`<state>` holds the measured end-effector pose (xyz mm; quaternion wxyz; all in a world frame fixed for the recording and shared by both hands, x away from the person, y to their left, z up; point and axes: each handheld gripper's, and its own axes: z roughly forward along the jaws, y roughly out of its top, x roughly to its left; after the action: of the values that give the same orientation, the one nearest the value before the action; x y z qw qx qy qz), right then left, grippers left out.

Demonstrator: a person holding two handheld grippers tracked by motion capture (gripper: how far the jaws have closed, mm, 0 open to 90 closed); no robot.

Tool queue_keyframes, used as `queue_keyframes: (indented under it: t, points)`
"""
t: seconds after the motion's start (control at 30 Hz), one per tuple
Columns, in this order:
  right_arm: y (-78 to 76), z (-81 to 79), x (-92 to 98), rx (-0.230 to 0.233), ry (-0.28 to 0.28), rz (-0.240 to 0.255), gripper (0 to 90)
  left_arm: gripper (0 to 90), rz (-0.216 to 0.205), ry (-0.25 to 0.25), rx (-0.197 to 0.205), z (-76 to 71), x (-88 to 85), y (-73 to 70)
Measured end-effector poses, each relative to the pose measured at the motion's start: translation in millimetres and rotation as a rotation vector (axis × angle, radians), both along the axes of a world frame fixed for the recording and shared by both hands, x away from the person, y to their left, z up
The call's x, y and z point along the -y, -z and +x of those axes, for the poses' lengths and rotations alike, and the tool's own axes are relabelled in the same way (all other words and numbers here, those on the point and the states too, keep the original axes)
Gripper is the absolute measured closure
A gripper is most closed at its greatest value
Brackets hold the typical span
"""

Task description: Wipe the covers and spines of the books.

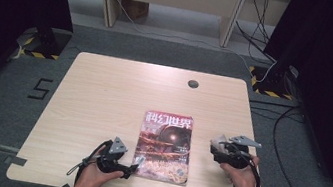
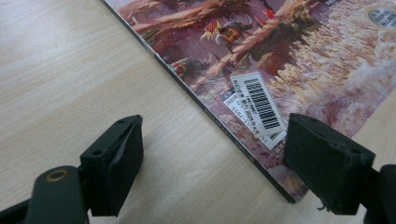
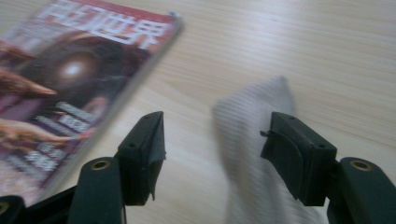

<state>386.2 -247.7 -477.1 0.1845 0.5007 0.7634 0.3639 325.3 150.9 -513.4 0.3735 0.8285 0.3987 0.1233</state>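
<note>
A magazine [image 1: 164, 146] with a dark red cover and white title lies flat on the wooden table [image 1: 103, 93], near the front edge. My left gripper [image 1: 135, 164] sits at its lower left corner. In the left gripper view this gripper [image 2: 212, 149] is open and straddles the magazine's [image 2: 261, 56] spine edge beside the barcode label [image 2: 259, 102], with one jaw over the cover and the other over bare wood. My right gripper [image 1: 215, 149] is just right of the magazine. In the right gripper view it [image 3: 212, 144] stands open, with a blurred pale grey ribbed strip [image 3: 247, 121] loose between the jaws.
A dark round grommet [image 1: 193, 83] sits in the far part of the table. Cables [image 1: 291, 123] trail over the grey floor at the right. Black curtains stand on both sides and a wooden bench at the back.
</note>
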Motion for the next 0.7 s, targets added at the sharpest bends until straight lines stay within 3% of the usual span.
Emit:
queue_keyframes:
  t: [0.3,0.5,0.6,0.7]
  points:
    - [6.1,-7.1,-50.2,-0.009,-0.117,0.031,33.2,18.8,-0.013,0.033,-0.013,-3.2,0.8,0.0]
    - [21.7,-8.5,-76.5,-0.073,-0.186,-0.049,30.5,18.8,-0.019,0.088,-0.016,-12.0,8.0,-1.5]
    - [26.6,-10.3,-84.1,-0.1,-0.202,-0.047,30.7,19.2,-0.007,0.105,-0.017,-13.9,11.5,-0.9]
    - [27.8,-12.4,-88.7,-0.096,-0.225,-0.037,31.1,20.1,0.0,0.108,-0.01,-13.4,12.0,-0.4]
